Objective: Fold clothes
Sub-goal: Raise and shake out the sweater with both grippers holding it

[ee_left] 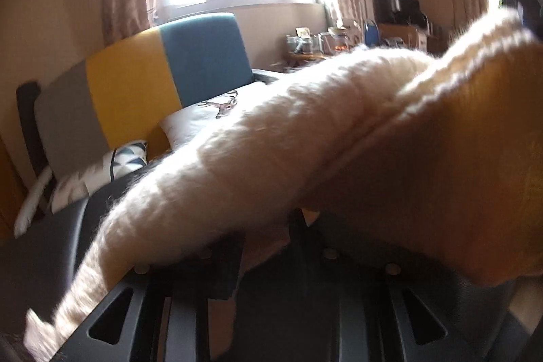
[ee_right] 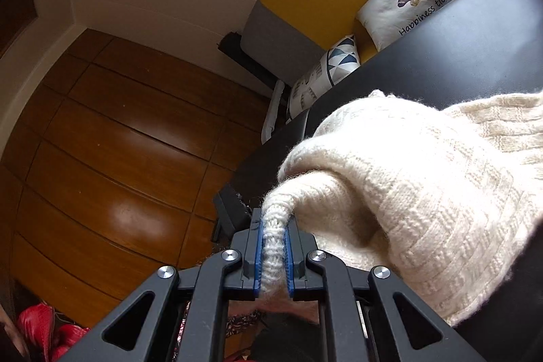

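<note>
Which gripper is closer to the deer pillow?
Probably the right. The right gripper, clamping the cream sweater, sees the deer pillow larger; the left's fingertips are hidden under sweater.

text: "Happiness ticket" | on: white deer-print pillow [ee_right: 412, 5] | other text: none

A cream knit sweater [ee_left: 271, 138] drapes across the left gripper [ee_left: 271, 246], hiding its fingertips. Ahead of the gripper lies a dark table [ee_left: 51, 246]; beyond it, a grey, yellow and teal sofa [ee_left: 142, 70] holds a deer pillow [ee_left: 210, 114].
</note>
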`<state>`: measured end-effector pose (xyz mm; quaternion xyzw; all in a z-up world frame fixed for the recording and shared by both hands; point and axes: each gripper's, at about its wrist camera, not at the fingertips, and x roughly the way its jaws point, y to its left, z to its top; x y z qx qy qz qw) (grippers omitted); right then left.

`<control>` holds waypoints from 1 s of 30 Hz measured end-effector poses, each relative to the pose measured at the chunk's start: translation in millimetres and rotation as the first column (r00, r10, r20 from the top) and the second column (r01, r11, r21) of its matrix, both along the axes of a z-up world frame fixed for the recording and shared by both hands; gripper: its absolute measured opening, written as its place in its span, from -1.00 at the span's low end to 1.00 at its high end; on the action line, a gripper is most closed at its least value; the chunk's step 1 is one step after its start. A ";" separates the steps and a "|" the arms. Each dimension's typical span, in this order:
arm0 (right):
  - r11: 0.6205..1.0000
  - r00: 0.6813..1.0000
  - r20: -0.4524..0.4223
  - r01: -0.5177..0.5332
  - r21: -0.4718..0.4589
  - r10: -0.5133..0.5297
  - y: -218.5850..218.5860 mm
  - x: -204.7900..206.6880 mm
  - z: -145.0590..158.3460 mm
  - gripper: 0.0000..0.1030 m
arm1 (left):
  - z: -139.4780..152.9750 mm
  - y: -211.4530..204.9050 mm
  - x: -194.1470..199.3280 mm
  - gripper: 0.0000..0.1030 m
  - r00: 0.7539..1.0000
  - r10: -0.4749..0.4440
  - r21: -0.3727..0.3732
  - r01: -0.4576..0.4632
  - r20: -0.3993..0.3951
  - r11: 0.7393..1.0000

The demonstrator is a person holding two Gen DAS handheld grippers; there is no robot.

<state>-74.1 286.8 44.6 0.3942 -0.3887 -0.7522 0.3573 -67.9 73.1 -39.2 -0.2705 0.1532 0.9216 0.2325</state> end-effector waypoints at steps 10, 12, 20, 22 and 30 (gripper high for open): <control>0.996 1.000 0.022 0.021 -0.082 -0.019 15.5 -0.7 -8.8 -0.79 | -2.4 -1.1 24.4 -0.50 0.988 0.051 -0.050 -0.059 -0.145 0.997; 0.995 1.000 0.026 0.013 -0.097 -0.010 15.9 -2.8 -11.9 -0.79 | -4.4 4.6 25.6 -0.50 0.983 0.061 -0.073 -0.075 -0.176 0.995; 0.995 0.999 0.034 0.013 -0.103 -0.010 20.3 2.8 -15.1 -0.79 | 2.6 15.0 29.6 -0.50 0.973 0.016 -0.059 -0.031 -0.232 0.998; 0.995 0.999 0.036 0.016 -0.101 -0.013 22.0 2.5 -15.3 -0.79 | -2.4 11.2 33.5 -0.50 0.983 -0.034 -0.059 0.024 -0.182 0.998; 0.994 0.999 0.045 0.009 -0.109 -0.004 21.8 3.1 -16.4 -0.79 | -8.0 0.9 43.7 -0.49 0.974 -0.203 -0.040 0.200 -0.100 0.979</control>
